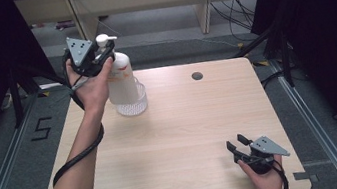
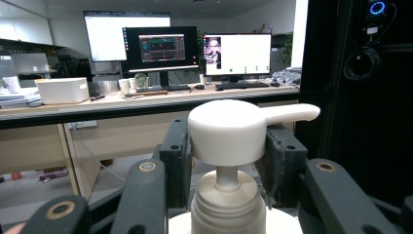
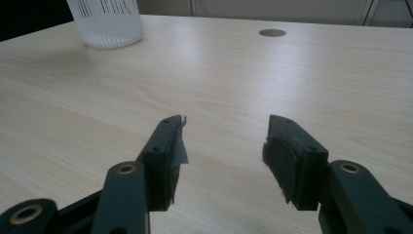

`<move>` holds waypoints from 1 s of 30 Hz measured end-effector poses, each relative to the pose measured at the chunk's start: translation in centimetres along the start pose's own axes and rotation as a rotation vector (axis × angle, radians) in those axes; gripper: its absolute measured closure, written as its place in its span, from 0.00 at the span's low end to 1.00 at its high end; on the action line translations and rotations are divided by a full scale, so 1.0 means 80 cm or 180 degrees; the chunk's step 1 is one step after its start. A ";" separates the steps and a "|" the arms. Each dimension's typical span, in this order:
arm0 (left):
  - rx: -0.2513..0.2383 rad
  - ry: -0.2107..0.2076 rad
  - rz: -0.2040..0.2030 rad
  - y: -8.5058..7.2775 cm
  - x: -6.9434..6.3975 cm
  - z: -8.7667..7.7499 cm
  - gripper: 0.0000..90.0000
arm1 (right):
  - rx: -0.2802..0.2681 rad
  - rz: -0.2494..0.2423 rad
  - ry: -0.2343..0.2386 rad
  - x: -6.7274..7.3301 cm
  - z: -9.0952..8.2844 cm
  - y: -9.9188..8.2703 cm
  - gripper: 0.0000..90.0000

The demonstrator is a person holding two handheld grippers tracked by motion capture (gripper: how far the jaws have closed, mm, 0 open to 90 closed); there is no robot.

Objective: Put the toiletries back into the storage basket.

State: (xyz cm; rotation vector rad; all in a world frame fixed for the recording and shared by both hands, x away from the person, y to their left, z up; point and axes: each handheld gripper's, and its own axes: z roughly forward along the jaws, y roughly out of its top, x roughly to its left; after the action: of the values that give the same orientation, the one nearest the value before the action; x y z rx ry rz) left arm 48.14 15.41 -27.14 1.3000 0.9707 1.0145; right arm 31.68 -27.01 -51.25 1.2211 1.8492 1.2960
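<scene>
Left gripper point(image 1: 105, 50) clamped on pump point(image 2: 229, 130) of bottle point(image 1: 120, 81), which sits in clear cup point(image 1: 133, 103). Right gripper point(image 3: 225, 151) jaws apart above table point(image 1: 188, 137).

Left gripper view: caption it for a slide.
Left gripper with jaws on either side of a white pump bottle head, office monitors behind.

White pump bottle point(image 1: 120, 79) w/ a cream-white pump head point(image 2: 229, 130) and an orange-ish mark on its side, sitting in a clear ribbed cup point(image 1: 135, 102) that reads white w/ fine vertical stripes in the right gripper view. Table point(image 1: 188, 137) is pale wood grain w/ a small dark grey round hole point(image 1: 197, 76). Both grippers, left point(image 1: 102, 54) & right point(image 1: 237, 146), are black w/ grey 3-cornered plates and brass-coloured rivets; floor's grey, w/ a black "5" point(image 1: 42, 127) marked on it.
</scene>
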 end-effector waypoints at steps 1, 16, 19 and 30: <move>0.0000 0.0000 0.0000 0.000 0.000 0.000 0.66 | 0.0000 0.0000 0.0000 0.000 0.000 0.000 0.54; 0.0019 0.0001 0.0000 0.002 0.000 0.015 0.66 | 0.0015 0.0141 0.0063 0.003 0.000 -0.001 0.54; 0.0021 -0.0003 0.0006 0.003 0.000 0.016 0.66 | 0.0016 0.0161 0.0053 0.004 0.000 -0.001 0.54; 0.0043 0.0002 0.0010 0.005 0.001 0.028 0.65 | 0.0009 0.0148 0.0065 0.003 0.000 -0.001 0.54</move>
State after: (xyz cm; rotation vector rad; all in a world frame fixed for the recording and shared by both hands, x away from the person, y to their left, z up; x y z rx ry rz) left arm 50.32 14.86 -26.65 1.3127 0.9778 1.0125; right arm 31.53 -26.80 -51.29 1.2638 1.8475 1.3360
